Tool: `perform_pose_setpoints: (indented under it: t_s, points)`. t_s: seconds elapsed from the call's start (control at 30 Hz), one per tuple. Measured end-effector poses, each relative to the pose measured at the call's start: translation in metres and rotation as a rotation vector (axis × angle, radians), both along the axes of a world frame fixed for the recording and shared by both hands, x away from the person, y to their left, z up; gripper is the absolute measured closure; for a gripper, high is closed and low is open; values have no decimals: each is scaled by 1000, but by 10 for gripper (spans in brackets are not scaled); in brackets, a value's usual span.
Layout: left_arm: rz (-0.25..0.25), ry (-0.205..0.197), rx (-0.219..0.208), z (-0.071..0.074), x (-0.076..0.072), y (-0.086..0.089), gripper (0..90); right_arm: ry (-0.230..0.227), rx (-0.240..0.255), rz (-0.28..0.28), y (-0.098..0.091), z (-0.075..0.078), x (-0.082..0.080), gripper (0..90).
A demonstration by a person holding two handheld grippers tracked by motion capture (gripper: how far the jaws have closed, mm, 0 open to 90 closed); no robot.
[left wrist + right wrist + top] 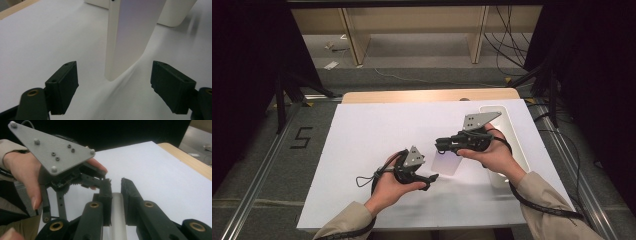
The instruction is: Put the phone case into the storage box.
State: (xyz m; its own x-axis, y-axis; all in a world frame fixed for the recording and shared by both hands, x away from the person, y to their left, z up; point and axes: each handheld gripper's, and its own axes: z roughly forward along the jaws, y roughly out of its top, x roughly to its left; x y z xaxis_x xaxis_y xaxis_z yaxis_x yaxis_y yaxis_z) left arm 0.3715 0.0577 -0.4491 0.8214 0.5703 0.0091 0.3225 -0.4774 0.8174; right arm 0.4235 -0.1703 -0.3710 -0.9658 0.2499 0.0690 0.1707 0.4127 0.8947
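The right gripper (443,145) clamps one white flat panel (448,163), apparently a lid, above the white table sheet (362,150). The left gripper (432,178), jaws apart, straddles its lower edge untouched. One white tray (517,145) lies beside; bare shelving behind. The left gripper view shows the panel's thin edge.

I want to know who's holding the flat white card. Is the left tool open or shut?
Open. The left tool has its black pads standing wide apart, each side of the white card, touching neither face.
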Motion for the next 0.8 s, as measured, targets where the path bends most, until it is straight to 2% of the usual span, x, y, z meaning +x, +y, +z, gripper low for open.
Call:
perform_pose_setpoints:
  t_s: [0.13,0.4,0.63,0.7,0.8]
  points:
    - [-31,1,-9,-2,0,-2,269,10,-8,26,3,0,-2,802]
    - [-82,12,4,-7,2,-5,371,29,-8,63,8,0,-6,803]
    - [-122,19,-26,-7,2,-7,555,46,-6,68,9,-3,-6,802]
    - [-138,15,-20,-6,2,-6,609,43,-6,72,10,-3,-6,803]
    - [-147,10,-8,-5,2,-6,640,50,-3,76,11,-4,-6,803]
